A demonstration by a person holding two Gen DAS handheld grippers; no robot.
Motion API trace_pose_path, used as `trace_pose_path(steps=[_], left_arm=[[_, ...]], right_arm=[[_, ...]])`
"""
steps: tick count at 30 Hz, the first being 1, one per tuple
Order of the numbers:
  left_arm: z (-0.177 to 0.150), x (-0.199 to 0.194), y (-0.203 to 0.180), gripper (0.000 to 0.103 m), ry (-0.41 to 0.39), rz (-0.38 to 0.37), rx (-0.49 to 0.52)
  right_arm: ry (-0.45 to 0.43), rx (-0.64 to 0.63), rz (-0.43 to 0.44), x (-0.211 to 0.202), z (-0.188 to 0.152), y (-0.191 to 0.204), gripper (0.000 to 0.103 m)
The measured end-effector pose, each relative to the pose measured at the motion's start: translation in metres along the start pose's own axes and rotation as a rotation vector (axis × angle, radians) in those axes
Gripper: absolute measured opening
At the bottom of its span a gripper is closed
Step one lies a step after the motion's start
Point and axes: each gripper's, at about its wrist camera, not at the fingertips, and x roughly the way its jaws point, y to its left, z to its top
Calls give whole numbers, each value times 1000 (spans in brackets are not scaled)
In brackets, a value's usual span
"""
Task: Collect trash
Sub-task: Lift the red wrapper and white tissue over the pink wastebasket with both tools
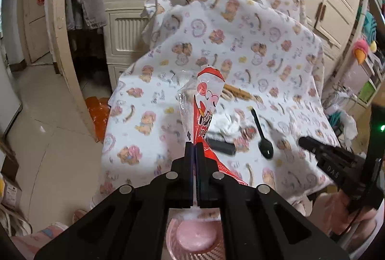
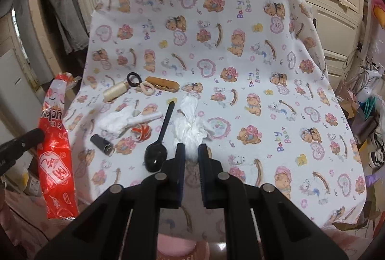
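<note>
A bear-print cloth (image 2: pixel 264 62) covers the table. My left gripper (image 1: pixel 193 147) is shut on a red and white plastic snack wrapper (image 1: pixel 204 101), which stands up from the pads above the table's near edge. In the right wrist view the same wrapper (image 2: pixel 54 139) hangs at the left, beside the left gripper's tip (image 2: pixel 36 136). My right gripper (image 2: pixel 191 150) is low over the cloth, shut on the near end of a crumpled white tissue (image 2: pixel 190 125). Seen from the left wrist, the right gripper (image 1: pixel 304 141) is at the right.
On the cloth lie a black plastic spoon (image 2: pixel 156 154), a second crumpled tissue (image 2: pixel 118 121), a black tube (image 2: pixel 102 144), orange rubber bands (image 2: pixel 142 131), a thread spool (image 2: pixel 114 91) and a wooden clip (image 2: pixel 162 84). A pink basket (image 1: pixel 195 238) sits below the table's edge.
</note>
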Motion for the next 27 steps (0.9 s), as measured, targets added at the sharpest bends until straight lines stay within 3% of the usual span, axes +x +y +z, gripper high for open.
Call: trace_pose_path(steps=[7, 11, 15, 19, 24, 27], left_arm=[[-3, -36, -36, 0, -11, 21, 118], [-7, -54, -41, 0, 31, 0, 103], [-27, -56, -36, 0, 65, 2, 84], [-58, -41, -26, 0, 72, -8, 37], [-78, -21, -29, 0, 80, 46, 92], [-79, -23, -35, 0, 54, 59, 135]], right_arm=[[-90, 11, 77, -69, -10, 5, 10], [-145, -19, 109, -112, -23, 22, 10], [-145, -32, 161, -143, -45, 37, 10], [-115, -67, 156, -144, -70, 46, 10], [-20, -51, 123, -119, -88, 39, 10], [15, -6, 161, -110, -88, 29, 10]])
